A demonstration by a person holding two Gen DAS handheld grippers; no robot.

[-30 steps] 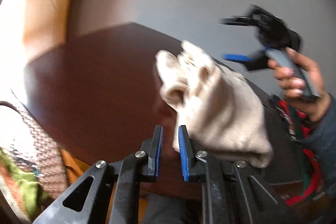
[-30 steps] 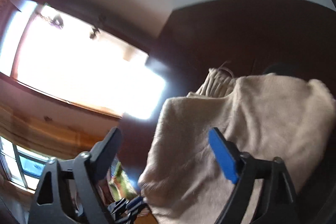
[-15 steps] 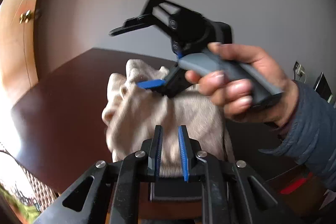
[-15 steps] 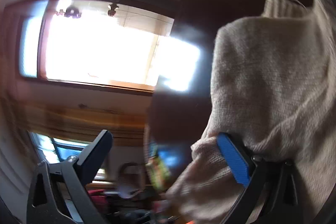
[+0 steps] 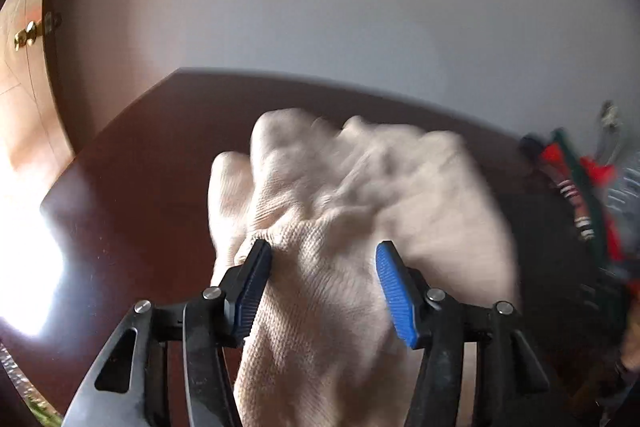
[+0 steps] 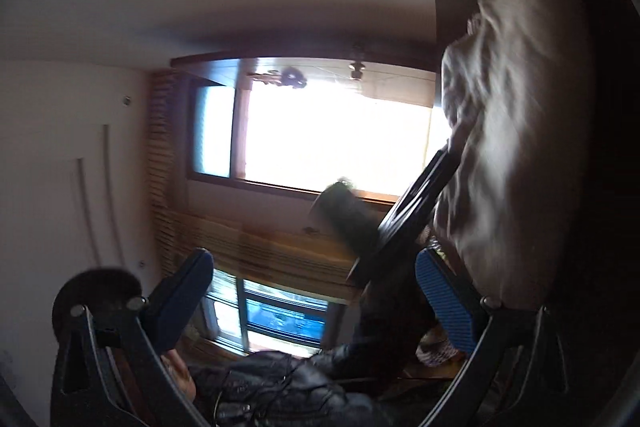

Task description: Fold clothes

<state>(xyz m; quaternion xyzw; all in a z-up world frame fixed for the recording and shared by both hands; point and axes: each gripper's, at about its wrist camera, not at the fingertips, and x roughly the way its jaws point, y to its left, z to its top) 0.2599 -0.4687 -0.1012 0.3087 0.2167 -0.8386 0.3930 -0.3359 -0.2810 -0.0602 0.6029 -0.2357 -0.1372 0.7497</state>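
Observation:
A cream knitted garment (image 5: 340, 195) lies bunched on the dark brown table (image 5: 132, 211). My left gripper (image 5: 324, 283) sits low over its near part. Its jaws are opening, with the knit lying between the blue pads (image 5: 394, 291) and bulging past both fingers. In the right wrist view the same garment (image 6: 520, 147) fills the right side, blurred. My right gripper (image 6: 312, 299) stands wide open beside it with nothing between its fingers, and points out into the room. The dark bar next to the cloth looks like the left gripper (image 6: 412, 211).
Red and green clothes (image 5: 580, 195) are heaped at the table's right, on something dark (image 5: 552, 247). A grey wall runs behind the table, and a door with a brass knob (image 5: 28, 35) stands left. The right wrist view shows a bright window (image 6: 336, 131) and a dark jacket (image 6: 280, 387).
My left gripper has closed in on the garment and its jaws have spread apart around the knit. The right gripper and hand have left the left wrist view, swinging off the cloth toward the window.

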